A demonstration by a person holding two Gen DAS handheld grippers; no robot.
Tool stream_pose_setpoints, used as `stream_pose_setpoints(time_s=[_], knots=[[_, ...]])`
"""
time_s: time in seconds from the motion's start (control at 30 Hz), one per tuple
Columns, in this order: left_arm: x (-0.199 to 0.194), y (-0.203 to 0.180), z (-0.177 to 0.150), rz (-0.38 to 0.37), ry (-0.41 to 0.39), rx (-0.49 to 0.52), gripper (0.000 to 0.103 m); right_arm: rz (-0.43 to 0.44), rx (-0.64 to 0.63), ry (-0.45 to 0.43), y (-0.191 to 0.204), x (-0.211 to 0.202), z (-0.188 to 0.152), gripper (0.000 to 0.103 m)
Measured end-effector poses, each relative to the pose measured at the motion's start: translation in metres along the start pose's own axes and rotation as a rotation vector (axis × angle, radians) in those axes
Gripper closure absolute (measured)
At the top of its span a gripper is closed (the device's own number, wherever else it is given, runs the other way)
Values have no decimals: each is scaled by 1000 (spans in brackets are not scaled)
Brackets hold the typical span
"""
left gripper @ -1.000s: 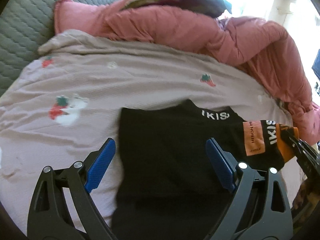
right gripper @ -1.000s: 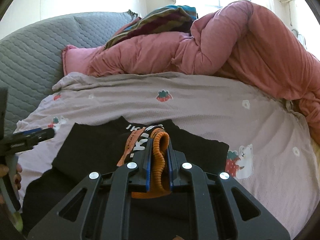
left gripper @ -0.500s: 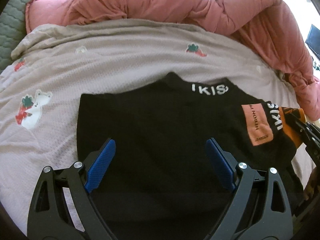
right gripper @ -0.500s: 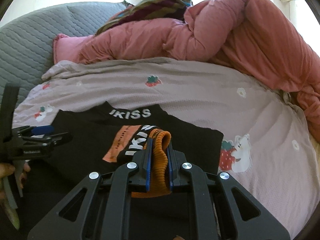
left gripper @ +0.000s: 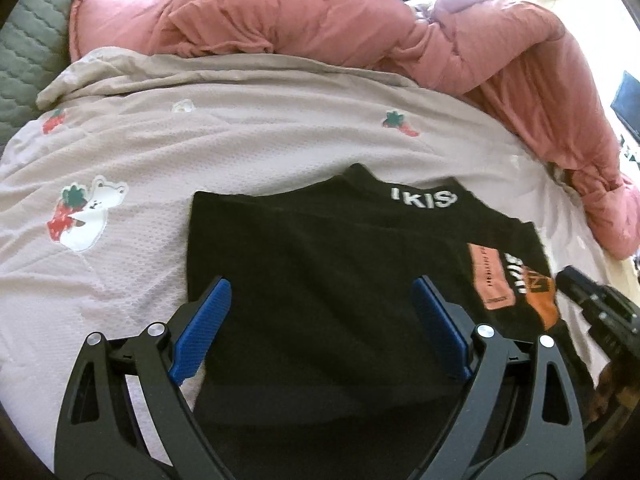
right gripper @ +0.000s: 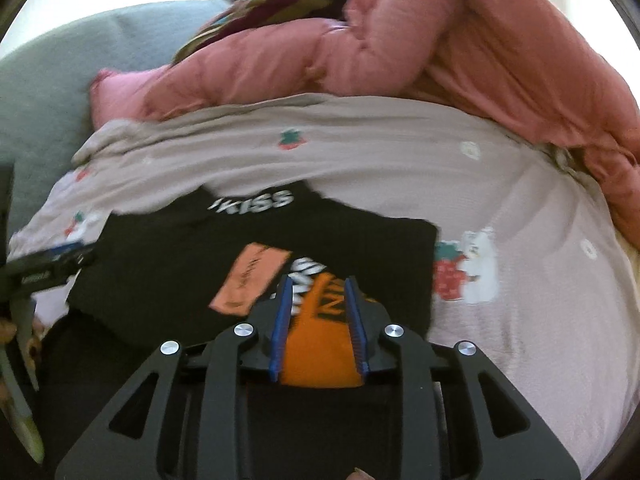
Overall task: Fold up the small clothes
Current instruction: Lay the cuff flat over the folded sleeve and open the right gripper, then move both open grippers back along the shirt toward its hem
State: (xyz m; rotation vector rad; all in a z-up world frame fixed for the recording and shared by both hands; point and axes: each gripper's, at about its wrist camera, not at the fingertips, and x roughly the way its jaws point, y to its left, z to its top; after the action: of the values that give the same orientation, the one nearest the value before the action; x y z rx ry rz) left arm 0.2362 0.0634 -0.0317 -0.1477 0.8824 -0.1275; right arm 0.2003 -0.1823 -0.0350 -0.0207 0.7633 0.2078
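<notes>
A black sweater with white "IKISS" lettering on its collar lies flat on the pale bedsheet. One sleeve is folded across it, showing a pink label and an orange cuff. My left gripper stands wide open just above the sweater's body, holding nothing. My right gripper is over the sweater's right part; its jaws are opening, and the orange cuff lies loose and spread between them. The right gripper also shows at the left wrist view's right edge, beside the cuff.
A bulky pink quilt is heaped along the far side of the bed, with a striped cloth on top. A grey quilted backrest stands at the far left. The sheet carries strawberry and bear prints.
The right jaws, pinched on the bunched orange cuff before, have parted and the cuff now lies flat between them. Both grippers have sunk slightly toward the sweater.
</notes>
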Motion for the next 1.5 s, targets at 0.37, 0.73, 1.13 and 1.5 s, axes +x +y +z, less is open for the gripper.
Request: stream_pose_setpoints(time_s=[0.37, 0.73, 1.13, 1.5], knots=[[25, -22, -20, 16, 121, 113, 18, 65, -30, 112, 28, 25, -8, 60], [29, -18, -26, 32, 129, 120, 18, 46, 33, 157, 17, 34, -19, 50], [-3, 1, -18, 21, 58, 25, 18, 66, 68, 113, 15, 13, -17, 29], [-41, 7, -9, 66, -36, 5, 10, 75, 40, 43, 26, -11, -8, 11]])
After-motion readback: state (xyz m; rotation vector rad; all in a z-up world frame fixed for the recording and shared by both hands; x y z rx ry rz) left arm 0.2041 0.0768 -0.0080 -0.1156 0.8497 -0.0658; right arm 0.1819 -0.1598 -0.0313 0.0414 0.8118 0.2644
